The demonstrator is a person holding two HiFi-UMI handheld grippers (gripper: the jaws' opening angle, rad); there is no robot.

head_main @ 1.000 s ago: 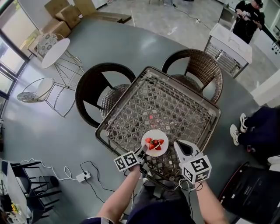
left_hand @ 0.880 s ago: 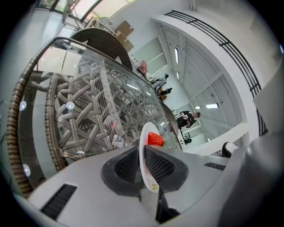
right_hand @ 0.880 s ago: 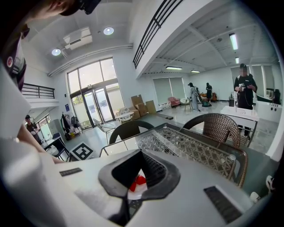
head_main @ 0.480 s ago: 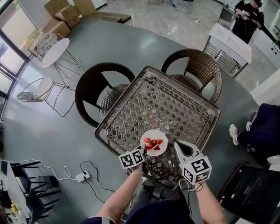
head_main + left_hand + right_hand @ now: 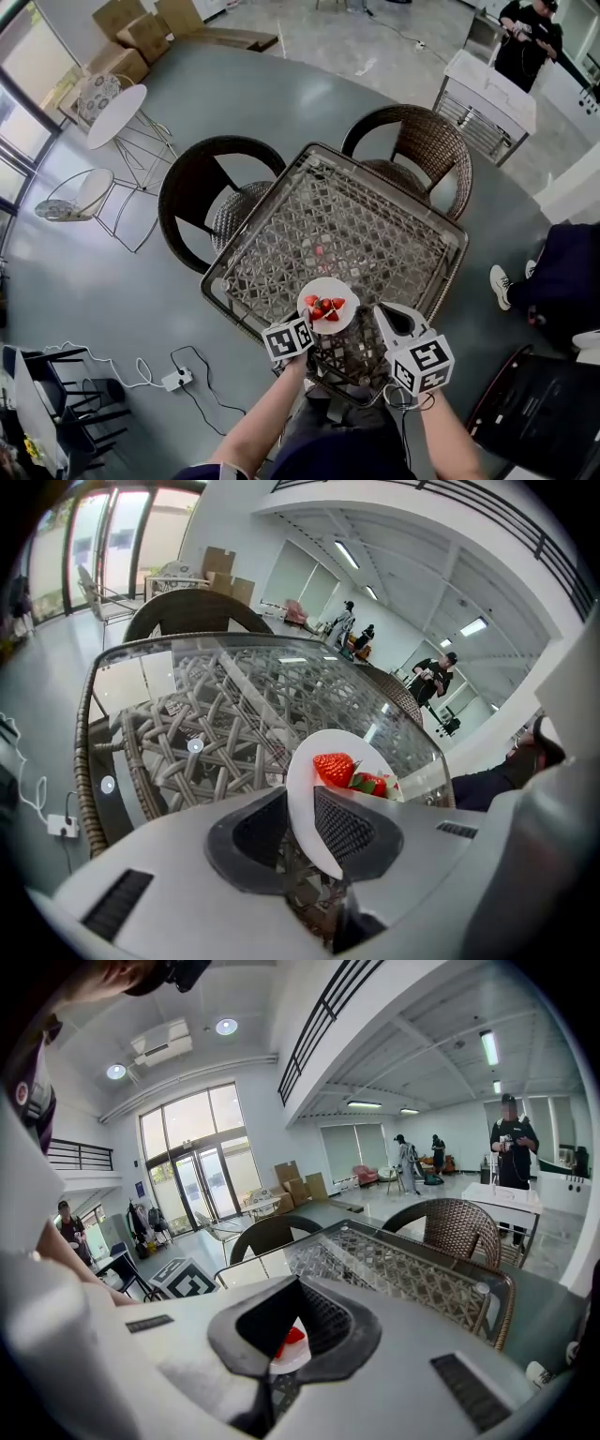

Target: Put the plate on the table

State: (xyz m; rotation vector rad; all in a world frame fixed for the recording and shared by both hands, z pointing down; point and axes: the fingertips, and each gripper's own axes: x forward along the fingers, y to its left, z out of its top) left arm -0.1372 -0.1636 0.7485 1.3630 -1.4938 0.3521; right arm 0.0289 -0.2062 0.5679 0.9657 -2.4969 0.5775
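While the left gripper (image 5: 305, 324) is clenched on the near rim of the plate (image 5: 343, 289), the task is judged well under way but not finished; in the left gripper view both jaws of that gripper (image 5: 300, 832) press on the white rim of the plate (image 5: 302, 785), one pad on each face, and the plate stands tilted rather than flat. In the head view the plate lies over the 6 o'clock edge of the glass-topped wicker table (image 5: 217, 272), with the left gripper at the plate's 7 o'clock; the strawberries (image 5: 324, 307) sit near the plate's centre and appear undisturbed. Whether the plate's underside touches the glass cannot be told from any view; the tilt suggests that it is carried, not resting. The right gripper (image 5: 381, 311) hangs at the plate's 4 o'clock, just beside it and apart from it; in the right gripper view its jaws (image 5: 291, 1321) stand apart with nothing between them, the plate showing only beyond the gap. Judged done: the plate is grasped and brought over the table. Judged left to do: level the plate; lower it onto the glass, preferably farther toward 12 o'clock from the edge; release the left jaws; withdraw. Two wicker chairs stand at the table's 10 o'clock and 1 o'clock, clear of the path.
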